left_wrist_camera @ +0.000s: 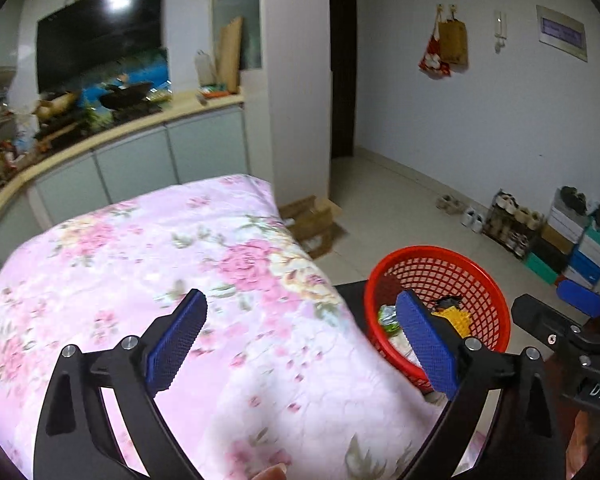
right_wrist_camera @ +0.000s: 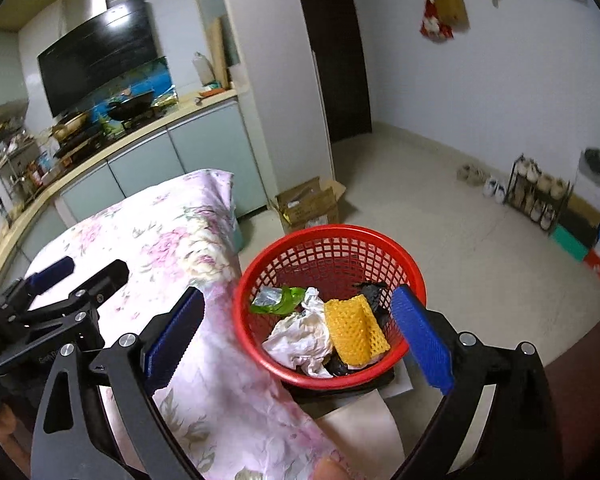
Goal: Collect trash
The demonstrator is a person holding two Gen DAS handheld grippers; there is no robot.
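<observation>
A red mesh basket stands just right of the table with the pink floral cloth. In it lie a yellow foam net, crumpled white paper, a green wrapper and black scraps. The basket also shows in the left wrist view. My left gripper is open and empty above the cloth. My right gripper is open and empty, held above the basket's near side. Each gripper shows at the edge of the other's view.
A kitchen counter with a stove and pans runs along the far left. A cardboard box sits on the floor past the table. A shoe rack and coloured boxes line the right wall.
</observation>
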